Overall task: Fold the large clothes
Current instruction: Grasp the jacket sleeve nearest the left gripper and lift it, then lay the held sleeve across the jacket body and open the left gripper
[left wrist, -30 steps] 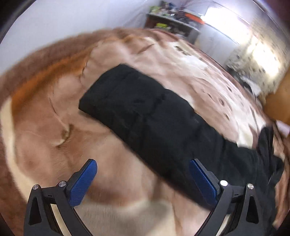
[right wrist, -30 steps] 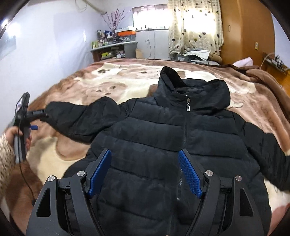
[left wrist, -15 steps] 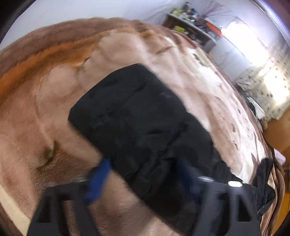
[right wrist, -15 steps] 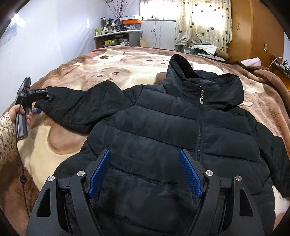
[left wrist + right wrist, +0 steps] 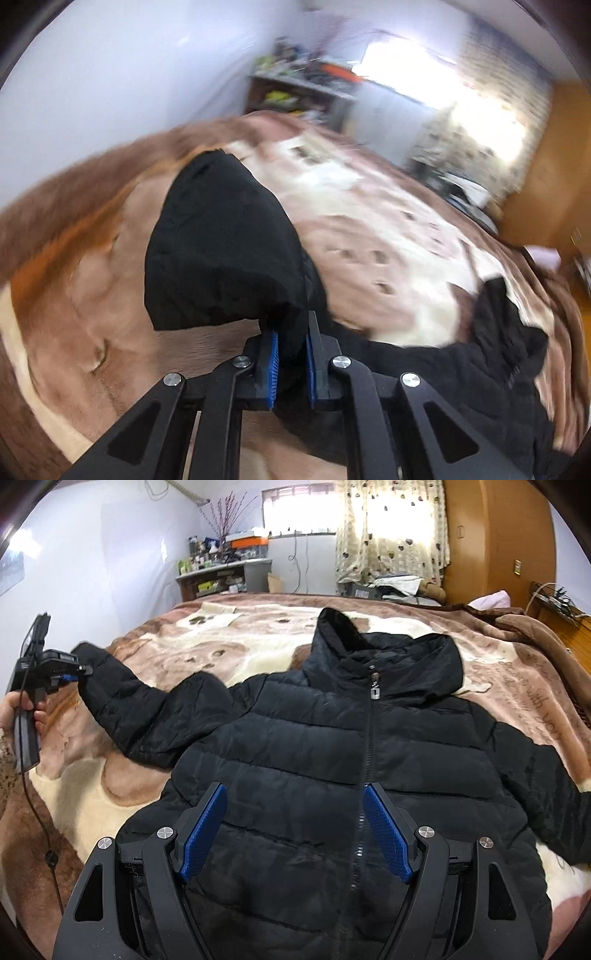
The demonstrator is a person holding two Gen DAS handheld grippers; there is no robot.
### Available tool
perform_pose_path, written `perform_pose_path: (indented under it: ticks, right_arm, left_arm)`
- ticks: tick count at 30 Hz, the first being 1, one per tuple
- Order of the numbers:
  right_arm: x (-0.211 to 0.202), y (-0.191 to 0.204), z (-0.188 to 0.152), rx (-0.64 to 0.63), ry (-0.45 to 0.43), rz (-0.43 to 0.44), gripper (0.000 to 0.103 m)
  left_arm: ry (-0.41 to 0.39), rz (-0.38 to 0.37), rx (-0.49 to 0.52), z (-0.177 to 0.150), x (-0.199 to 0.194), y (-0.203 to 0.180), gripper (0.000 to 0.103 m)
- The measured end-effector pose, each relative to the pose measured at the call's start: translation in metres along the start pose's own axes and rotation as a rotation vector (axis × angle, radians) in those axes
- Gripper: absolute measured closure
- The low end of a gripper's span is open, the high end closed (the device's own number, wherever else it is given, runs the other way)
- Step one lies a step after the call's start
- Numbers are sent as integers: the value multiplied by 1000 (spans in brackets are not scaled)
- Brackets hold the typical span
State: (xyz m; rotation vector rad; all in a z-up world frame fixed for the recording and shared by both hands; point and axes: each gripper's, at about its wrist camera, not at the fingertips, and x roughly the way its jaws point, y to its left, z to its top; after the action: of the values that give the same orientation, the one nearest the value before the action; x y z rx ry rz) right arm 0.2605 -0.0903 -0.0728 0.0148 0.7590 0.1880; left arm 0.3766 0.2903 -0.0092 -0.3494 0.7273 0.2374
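Black and quilted, the puffer jacket (image 5: 332, 775) lies front-up on a brown and cream blanket (image 5: 229, 653) that covers the bed; its zip (image 5: 375, 690) is done up to the collar, and the hood (image 5: 384, 646) lies flat above it, pointing toward the far end of the room. In the left wrist view, the left gripper (image 5: 291, 354) has its blue pads (image 5: 272, 365) drawn close together with the cuff end of a sleeve (image 5: 221, 251) pinched between them; the sleeve's end rises off the blanket and bulges above the jaws, while the remainder trails away to the right toward the jacket's body (image 5: 509, 354). This view is blurred, so finer detail of the grip is hard to make out. From the right wrist view the same gripper (image 5: 66, 670) shows at the far left, held in a hand (image 5: 22, 716), with the sleeve (image 5: 147, 716) lifted at its tip and sloping down to the shoulder. The right gripper (image 5: 295, 830) hovers over the lower front of the jacket with its fingers spread wide, holding nothing; whether the tips touch the fabric cannot be told. The other sleeve (image 5: 546, 786) lies stretched out to the right on the blanket; a cluttered desk (image 5: 225, 576) and patterned curtains (image 5: 391, 528) stand beyond the bed.
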Motion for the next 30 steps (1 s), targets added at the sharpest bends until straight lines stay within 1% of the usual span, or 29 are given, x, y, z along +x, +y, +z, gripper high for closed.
perform_pose_path:
  ticks: [3,5,6,7,9,11,14,16,17,19,21,23,25,27,28,30]
  right_arm:
    - [-7,-12,0,35,-10,0,27]
    - [-12,-20,0,55,-19,-5,27]
    - [-14,-24,0,59,-23,-9,27]
    - [-16,-28,-1,65,-28,-17,27]
    - [-20,-38,-1,82,-33,-26,27]
    - [-23,-47,-2,101,-40,-37,27]
    - [-25,-59,-3,117,-42,-55,27]
    - [-25,-66,-4,126,-43,-62,27]
    - [-25,-71,-5,133,-46,-66,27]
    - [-25,-77,-7,146,-42,-76,27]
    - [-24,-85,-10,164,-40,-80,27]
    - [-23,-90,-12,169,-34,-83,27]
    - [-21,-95,-14,170,-21,-86,27]
    - [-18,-100,-16,173,-13,-92,27]
    - [-17,-102,-16,176,-11,-93,27]
    - [-13,-105,-17,185,1,-94,27]
  left_arm:
    - [-34,-34,148,-5,-18,-53,91]
    - [-19,-78,202,-11,-23,-84,91]
    - [-15,-86,223,-15,-25,-96,91]
    - [-3,-105,262,-20,-24,-115,91]
    - [20,-128,299,-29,-23,-137,91]
    - [60,-159,336,-42,-18,-165,91]
    - [94,-161,407,-61,-12,-200,91]
    - [154,-191,458,-75,-3,-227,91]
    - [170,-197,479,-84,0,-232,91]
    - [190,-190,541,-103,5,-253,90]
    - [214,-197,561,-113,10,-266,90]
    - [251,-220,576,-126,14,-280,82]
    - [272,-211,612,-140,20,-289,79]
    - [307,-208,639,-151,30,-292,73]
    - [347,-230,641,-158,35,-293,68]
    - [385,-285,591,-162,39,-286,68]
